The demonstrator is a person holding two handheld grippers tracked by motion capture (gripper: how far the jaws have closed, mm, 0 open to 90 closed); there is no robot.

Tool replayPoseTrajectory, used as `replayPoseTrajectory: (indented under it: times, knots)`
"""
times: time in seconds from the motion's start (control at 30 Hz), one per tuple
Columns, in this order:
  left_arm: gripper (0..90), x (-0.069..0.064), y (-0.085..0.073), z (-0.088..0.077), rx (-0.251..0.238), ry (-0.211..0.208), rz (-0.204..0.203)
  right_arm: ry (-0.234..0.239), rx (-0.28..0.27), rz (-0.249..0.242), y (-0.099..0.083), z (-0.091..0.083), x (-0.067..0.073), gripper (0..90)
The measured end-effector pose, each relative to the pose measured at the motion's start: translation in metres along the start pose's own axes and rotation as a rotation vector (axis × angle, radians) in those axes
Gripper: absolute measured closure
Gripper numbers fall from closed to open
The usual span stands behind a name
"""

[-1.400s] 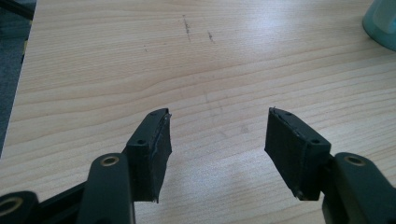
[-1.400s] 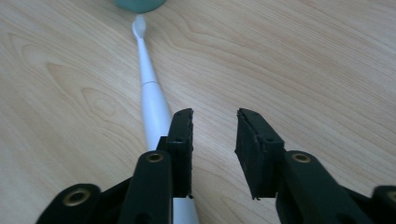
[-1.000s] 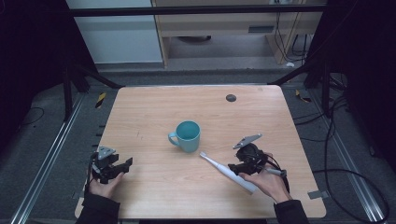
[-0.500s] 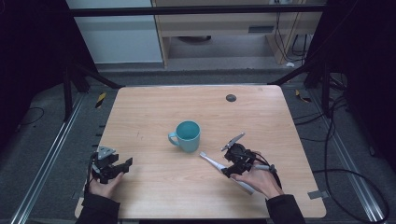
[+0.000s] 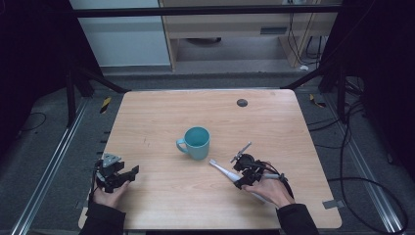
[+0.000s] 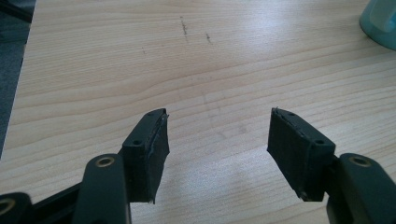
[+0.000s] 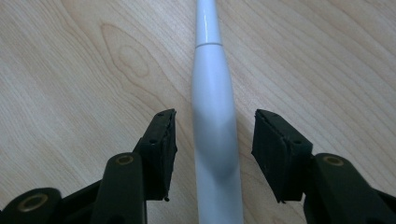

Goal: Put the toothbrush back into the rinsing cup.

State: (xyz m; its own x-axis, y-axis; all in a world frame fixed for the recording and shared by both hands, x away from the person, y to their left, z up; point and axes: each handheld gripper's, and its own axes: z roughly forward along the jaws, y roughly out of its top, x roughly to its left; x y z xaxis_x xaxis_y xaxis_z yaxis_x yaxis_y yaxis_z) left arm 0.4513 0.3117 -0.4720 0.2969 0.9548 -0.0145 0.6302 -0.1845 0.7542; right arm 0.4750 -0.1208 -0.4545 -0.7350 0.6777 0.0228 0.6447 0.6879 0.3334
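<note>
A white electric toothbrush (image 5: 221,169) lies flat on the wooden table (image 5: 274,122), its thin neck pointing toward a teal mug (image 5: 197,142) standing upright mid-table. My right gripper (image 5: 241,172) is low over the handle. In the right gripper view the toothbrush (image 7: 212,93) runs between the two jaws of the right gripper (image 7: 215,135). The jaws have just been closing, but a gap shows on each side and the pads do not touch. My left gripper (image 5: 128,174) rests open near the front left. Nothing is between the pads of the left gripper (image 6: 217,135), and the mug (image 6: 380,23) shows at the top right corner.
A small dark round disc (image 5: 242,102) sits in the tabletop near the far edge. Bare wood lies between the two grippers and behind the mug. Cables and metal frame rails run along the floor on both sides of the table.
My right gripper has slid left along the toothbrush toward the mug and sunk lower over the handle. The toothbrush, the mug and the left gripper have stayed in place.
</note>
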Motion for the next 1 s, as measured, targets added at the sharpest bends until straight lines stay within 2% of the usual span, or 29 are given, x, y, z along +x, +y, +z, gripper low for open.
replayPoseTrajectory:
  times: [0.4,0.67,0.7,0.9,1.0]
  knots:
    - [37.5,0.0,0.0,0.0,0.005,-0.002,0.003,0.011,0.062,0.01,-0.006,0.012,-0.003,56.0]
    - [37.6,0.0,0.0,0.0,0.006,-0.002,0.002,-0.003,0.068,0.009,-0.005,0.013,-0.001,64.9]
    - [37.6,0.0,0.0,0.0,0.006,-0.001,0.002,-0.005,0.066,-0.003,-0.005,0.013,-0.002,65.4]
    - [37.7,0.0,0.0,0.0,0.007,-0.002,0.0,-0.015,0.071,0.003,-0.004,0.013,-0.001,66.1]
    - [37.7,0.0,0.0,0.0,0.006,-0.001,0.001,-0.01,0.064,0.026,-0.004,0.013,-0.001,66.3]
